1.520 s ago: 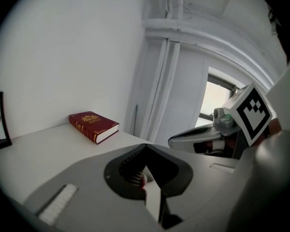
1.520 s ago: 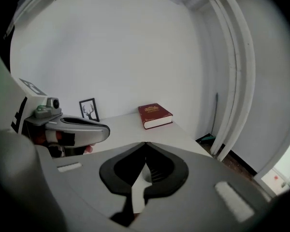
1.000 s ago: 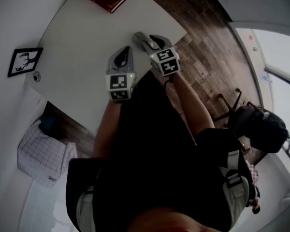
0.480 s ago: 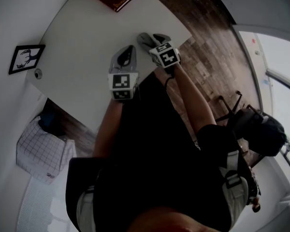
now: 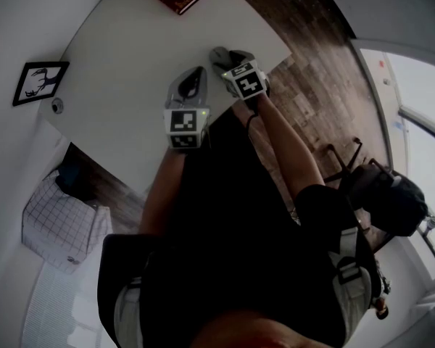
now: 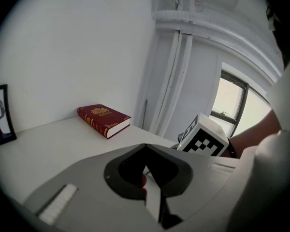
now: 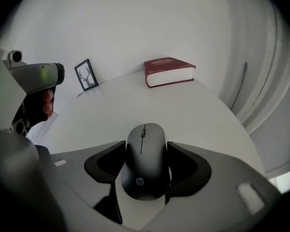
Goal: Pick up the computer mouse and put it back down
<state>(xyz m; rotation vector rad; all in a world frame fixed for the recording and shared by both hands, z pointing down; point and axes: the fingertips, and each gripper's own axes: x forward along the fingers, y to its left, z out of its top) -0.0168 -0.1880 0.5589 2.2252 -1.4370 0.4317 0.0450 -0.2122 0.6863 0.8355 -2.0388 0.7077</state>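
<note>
A: The jaws of the right gripper (image 5: 219,55) have just been opening; they straddle the mouse (image 7: 146,161) on the bench (image 7: 183,110), unclamped. The left gripper (image 6: 145,149) has its jaws closed, empty.

B: Squeezing those rounded sides could squirt it toward the bench's right edge.

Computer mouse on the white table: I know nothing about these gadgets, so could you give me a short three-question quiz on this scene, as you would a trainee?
1. True or false: the mouse lies between the right gripper's jaws.
2. The book's cover is: A green, B dark red, C blue?
3. Which gripper's jaws are together, with nothing between them?
Key: 1 true; those jaws have just been opening, and the mouse rests on the table between them. 2 B. 3 the left gripper.
</note>
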